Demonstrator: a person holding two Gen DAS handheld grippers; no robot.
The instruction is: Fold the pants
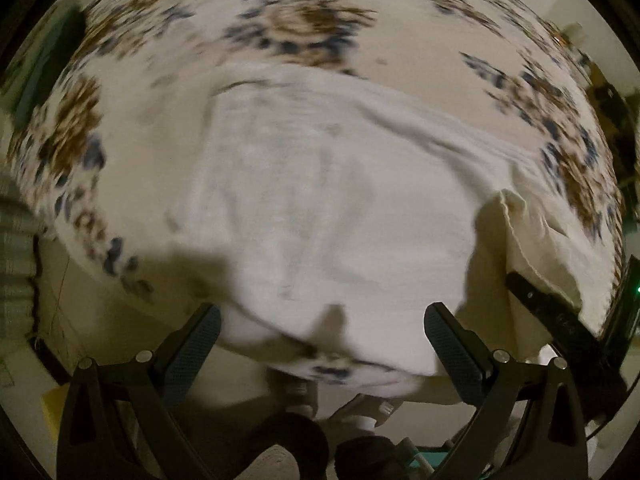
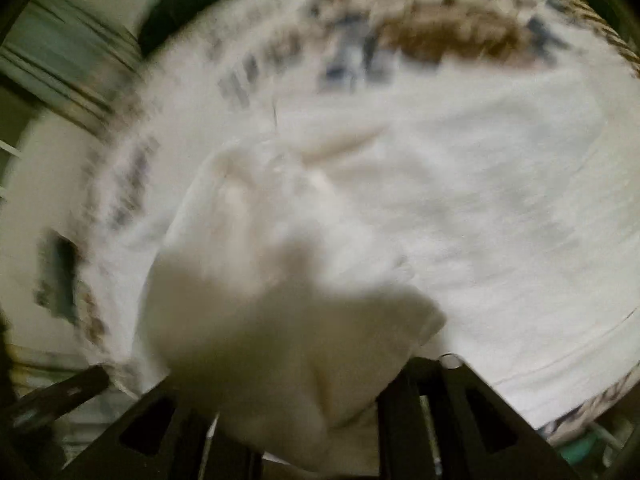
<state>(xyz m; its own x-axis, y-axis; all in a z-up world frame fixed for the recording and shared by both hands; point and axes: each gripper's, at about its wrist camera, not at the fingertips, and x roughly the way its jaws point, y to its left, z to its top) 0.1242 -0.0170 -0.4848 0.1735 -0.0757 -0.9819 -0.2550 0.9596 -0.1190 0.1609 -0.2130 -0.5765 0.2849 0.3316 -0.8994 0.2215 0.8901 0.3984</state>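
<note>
Risk: the bunched cloth may drag with the right gripper [image 2: 316,384] or slump, spoiling the fold; blur hides how it sits. White pants [image 1: 320,200] lie spread mid-frame on a floral bedsheet [image 1: 304,28], one corner lifted at right in the left wrist view. Left gripper [image 1: 320,340] jaws released and empty, pants just ahead of and below them. Right jaws part-spread around a wad of pants low in frame; pad contact cannot be told.

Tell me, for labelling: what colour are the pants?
White pants; clearest in the left wrist view.
</note>
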